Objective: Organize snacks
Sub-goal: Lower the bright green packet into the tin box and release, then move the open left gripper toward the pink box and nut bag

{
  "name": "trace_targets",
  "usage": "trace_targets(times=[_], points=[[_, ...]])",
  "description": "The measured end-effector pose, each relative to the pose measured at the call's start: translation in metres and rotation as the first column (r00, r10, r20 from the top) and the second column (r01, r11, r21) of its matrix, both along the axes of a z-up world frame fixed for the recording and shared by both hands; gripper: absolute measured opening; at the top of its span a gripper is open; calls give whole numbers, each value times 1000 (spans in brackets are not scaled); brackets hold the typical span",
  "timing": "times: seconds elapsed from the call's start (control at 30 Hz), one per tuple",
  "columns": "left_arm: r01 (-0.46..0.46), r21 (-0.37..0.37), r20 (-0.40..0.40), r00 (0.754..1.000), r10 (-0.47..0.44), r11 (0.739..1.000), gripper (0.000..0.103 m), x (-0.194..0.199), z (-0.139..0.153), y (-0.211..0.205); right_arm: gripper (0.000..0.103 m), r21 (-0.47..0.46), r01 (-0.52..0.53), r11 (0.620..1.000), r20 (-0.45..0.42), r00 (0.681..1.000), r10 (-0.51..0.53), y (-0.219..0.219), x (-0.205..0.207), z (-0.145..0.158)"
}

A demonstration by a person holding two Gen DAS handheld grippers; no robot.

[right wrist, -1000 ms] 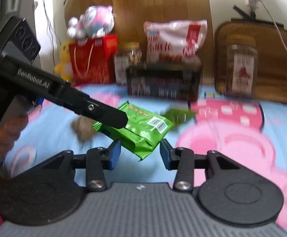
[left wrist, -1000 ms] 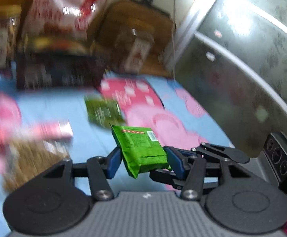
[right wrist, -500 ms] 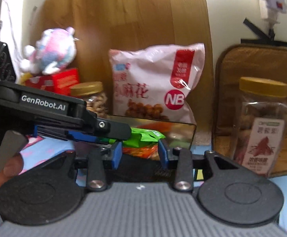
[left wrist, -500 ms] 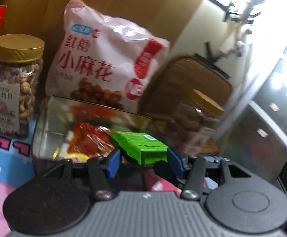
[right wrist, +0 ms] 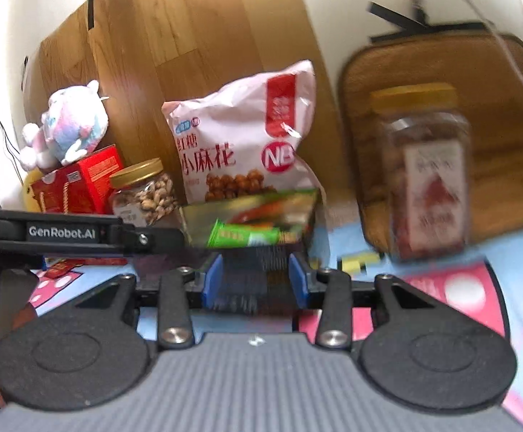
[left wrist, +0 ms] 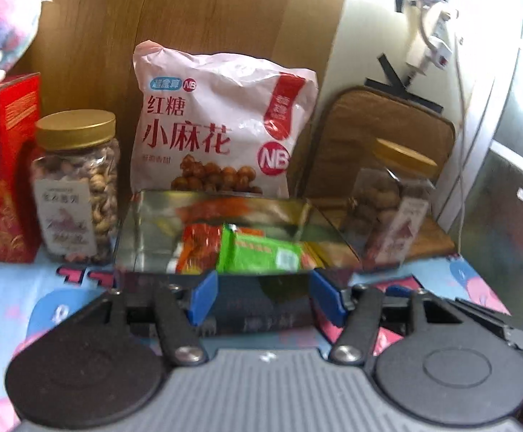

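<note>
Two jars (left wrist: 76, 187) (left wrist: 392, 205), one tin (left wrist: 135, 237), one pink bag (left wrist: 221, 126), two grippers (left wrist: 265, 295) (right wrist: 256, 284)

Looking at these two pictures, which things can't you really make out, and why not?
- Inside of the shiny tin: left wrist view, its front wall hides what lies under the green packet.
- Right-hand jar: right wrist view, its label is blurred by motion.
- Plush toy: left wrist view, cut off by the picture's edge.
- Pink bag's bottom: both views, hidden behind the tin.
- Left tool and right tool: both open, holding nothing.
</note>
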State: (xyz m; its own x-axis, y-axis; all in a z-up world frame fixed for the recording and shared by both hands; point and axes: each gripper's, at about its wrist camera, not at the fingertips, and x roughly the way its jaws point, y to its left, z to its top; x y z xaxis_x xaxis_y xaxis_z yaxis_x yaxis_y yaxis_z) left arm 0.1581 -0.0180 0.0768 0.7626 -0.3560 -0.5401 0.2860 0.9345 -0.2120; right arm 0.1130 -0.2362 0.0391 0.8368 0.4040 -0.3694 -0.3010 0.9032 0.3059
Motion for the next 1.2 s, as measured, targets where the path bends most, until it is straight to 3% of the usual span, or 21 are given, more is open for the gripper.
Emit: trace_targets(times=[0.27,0.53,0.77,0.93,1.07,1.2], points=[[-32,155,-1,999,32,987,58,-73,-15,-21,44,36,2,999,-55,998,0,8,-69,-20],[-40,198,-15,999,44,979,59,-118,-28,-21,53,23,10,1000,-87,996,-8,17,-97,-29],[-68,189,-36,996,76,980,59,-131,-40,-18,55,-16,50,999,-97,994,-51,16,-108,-39],[-100,214,-38,993,111,972,59,-131,-47,-17,55,32,84,996,-128,989,-79,6,-103,-43],[-139,228,-27,989,148,964,72,-129,-49,-15,55,84,100,991,-149,985,-87,-2,-101,-45],[-139,256,-28,988,151,957,73,-125,-53,-16,55,120,115,986,-161,982,-95,-7,-100,-46]])
